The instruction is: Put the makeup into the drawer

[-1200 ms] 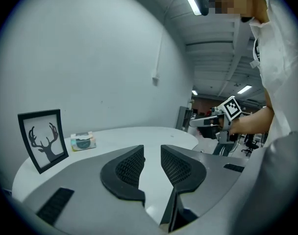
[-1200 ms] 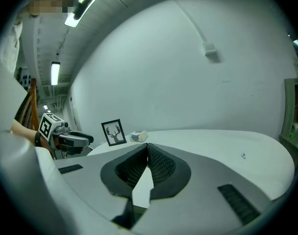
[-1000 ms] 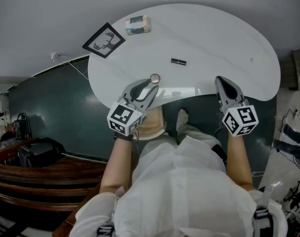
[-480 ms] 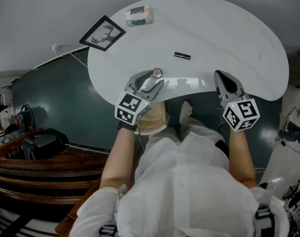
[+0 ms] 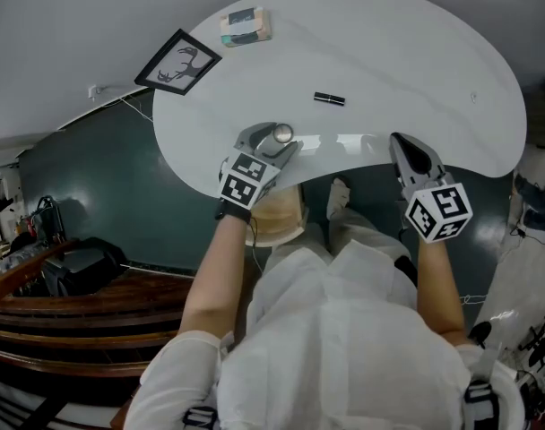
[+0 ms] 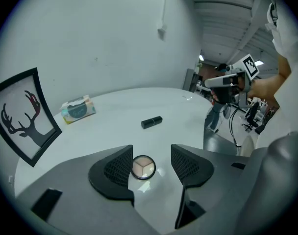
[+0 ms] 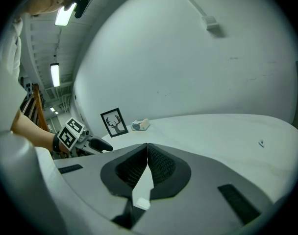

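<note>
Though my left gripper (image 6: 150, 156) has just spread its fingers around the compact (image 6: 142, 167) on the table (image 6: 105, 131), my right gripper (image 7: 147, 152) has its fingers pressed together on nothing, and no makeup is stowed yet.

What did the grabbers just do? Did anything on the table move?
The left gripper came down over the round compact, and its jaws have just been opening. The compact sits between them, not squeezed yet. The right gripper stayed shut and empty. The lipstick, tissue pack and deer picture did not move.
</note>
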The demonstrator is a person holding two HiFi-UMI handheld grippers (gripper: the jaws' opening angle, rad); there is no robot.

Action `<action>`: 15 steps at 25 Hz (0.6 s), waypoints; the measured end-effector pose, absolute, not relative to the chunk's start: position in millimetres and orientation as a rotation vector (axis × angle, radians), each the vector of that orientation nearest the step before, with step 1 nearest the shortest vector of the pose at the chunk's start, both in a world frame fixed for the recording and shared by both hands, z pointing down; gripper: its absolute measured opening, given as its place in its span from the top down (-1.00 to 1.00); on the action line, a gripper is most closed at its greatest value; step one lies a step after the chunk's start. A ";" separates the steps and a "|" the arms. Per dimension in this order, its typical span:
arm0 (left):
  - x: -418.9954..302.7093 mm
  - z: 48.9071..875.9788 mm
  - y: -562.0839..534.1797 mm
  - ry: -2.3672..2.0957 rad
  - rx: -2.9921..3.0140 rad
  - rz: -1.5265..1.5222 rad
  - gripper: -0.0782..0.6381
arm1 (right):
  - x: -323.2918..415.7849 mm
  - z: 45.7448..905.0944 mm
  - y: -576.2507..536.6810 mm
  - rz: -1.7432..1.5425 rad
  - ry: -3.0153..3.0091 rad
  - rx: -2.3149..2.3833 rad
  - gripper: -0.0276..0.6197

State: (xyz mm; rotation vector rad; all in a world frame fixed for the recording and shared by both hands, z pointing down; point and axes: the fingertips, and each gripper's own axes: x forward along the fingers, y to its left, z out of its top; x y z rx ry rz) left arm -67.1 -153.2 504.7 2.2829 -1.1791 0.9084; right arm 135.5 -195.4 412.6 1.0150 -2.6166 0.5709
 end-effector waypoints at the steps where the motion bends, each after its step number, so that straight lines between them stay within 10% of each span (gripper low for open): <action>1: -67.8 509.9 -153.7 -1.174 2.271 0.933 0.09 | 135.5 412.5 -195.4 0.571 -2.615 1.014 0.88; 15: -75.5 557.0 -160.2 -1.125 2.150 1.110 0.07 | 131.1 414.8 -190.7 0.580 -2.606 0.990 0.88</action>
